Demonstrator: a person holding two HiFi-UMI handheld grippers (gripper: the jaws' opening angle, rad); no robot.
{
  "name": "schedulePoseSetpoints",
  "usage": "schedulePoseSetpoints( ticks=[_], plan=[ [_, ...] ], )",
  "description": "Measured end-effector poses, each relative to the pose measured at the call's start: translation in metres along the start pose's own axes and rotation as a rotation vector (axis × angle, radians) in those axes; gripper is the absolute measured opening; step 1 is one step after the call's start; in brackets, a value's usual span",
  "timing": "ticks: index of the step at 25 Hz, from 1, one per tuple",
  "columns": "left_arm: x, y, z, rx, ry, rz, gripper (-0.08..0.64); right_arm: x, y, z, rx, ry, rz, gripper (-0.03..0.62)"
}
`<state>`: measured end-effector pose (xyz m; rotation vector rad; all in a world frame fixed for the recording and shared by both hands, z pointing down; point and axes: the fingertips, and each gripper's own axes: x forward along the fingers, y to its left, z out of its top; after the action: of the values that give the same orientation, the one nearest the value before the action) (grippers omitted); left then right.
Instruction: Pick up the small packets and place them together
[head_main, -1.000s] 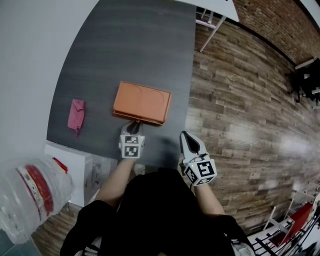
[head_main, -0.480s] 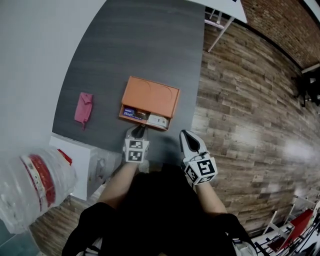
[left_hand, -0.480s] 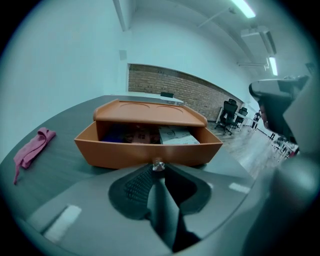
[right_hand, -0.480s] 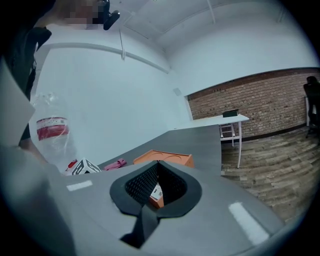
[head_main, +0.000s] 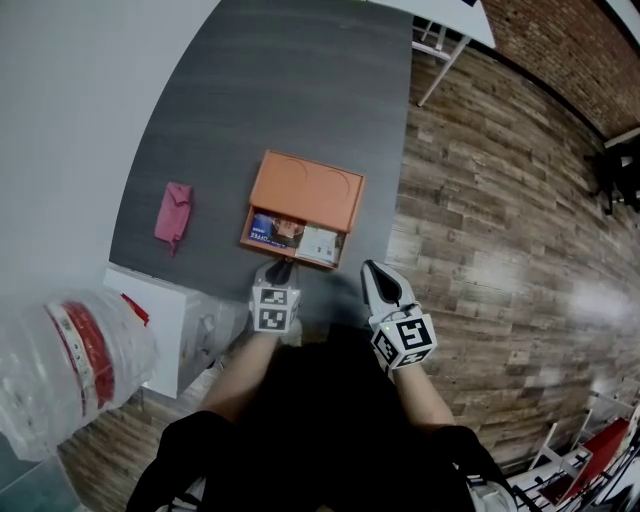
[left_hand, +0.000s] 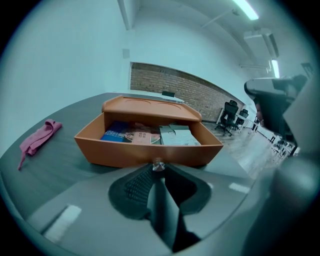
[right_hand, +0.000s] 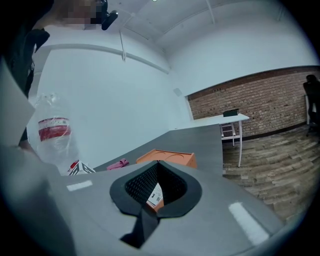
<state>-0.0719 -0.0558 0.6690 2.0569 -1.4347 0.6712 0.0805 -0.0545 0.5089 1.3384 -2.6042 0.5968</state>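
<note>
Across the middle of the head view: dark grey table (head_main: 260, 90) against a white wall, plank floor (head_main: 500, 200) at right, brick wall (head_main: 560, 40) upper right. Orange box (head_main: 310, 190) at centre, its drawer (left_hand: 110, 150) open; small packets (head_main: 290, 232) lie inside (print unreadable). Left gripper (head_main: 283, 268) clamped on the drawer knob (left_hand: 158, 164). Right gripper (head_main: 372, 272) lower centre, jaws together, empty. Pink cloth (head_main: 173, 212) at left. Plastic bottle (head_main: 70, 370) lower left, blurred, cut off.

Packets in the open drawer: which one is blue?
The blue packet at the left end of the drawer; the middle packet is pinkish, the right-hand packet whitish.
</note>
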Motion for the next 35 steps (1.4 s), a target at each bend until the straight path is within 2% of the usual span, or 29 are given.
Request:
schedulePoseSetpoints(
  ticks=[8, 13, 29, 31, 33, 35],
  plan=[
    [-0.007, 0.000, -0.010, 0.001, 0.013, 0.000, 0.069, 0.001, 0.006, -0.002, -0.001, 0.003, 0.005, 0.002],
    [-0.011, -0.002, -0.015, 0.003, 0.018, -0.005, 0.069, 0.005, 0.015, 0.001, -0.015, 0.002, 0.040, 0.002],
    [-0.017, -0.004, -0.020, 0.015, 0.016, -0.012, 0.073, 0.004, 0.025, 0.001, -0.028, 0.007, 0.045, 0.002],
    [-0.017, -0.003, -0.022, 0.005, 0.019, -0.016, 0.080, 0.004, 0.026, 0.001, -0.027, 0.006, 0.045, 0.002],
    [-0.019, 0.000, -0.024, -0.013, 0.018, -0.020, 0.131, 0.005, 0.027, 0.001, -0.026, 0.006, 0.047, 0.002],
    [-0.025, 0.003, -0.022, -0.033, 0.000, -0.023, 0.133, 0.007, 0.027, 0.002, -0.028, 0.006, 0.051, 0.002]
  ],
)
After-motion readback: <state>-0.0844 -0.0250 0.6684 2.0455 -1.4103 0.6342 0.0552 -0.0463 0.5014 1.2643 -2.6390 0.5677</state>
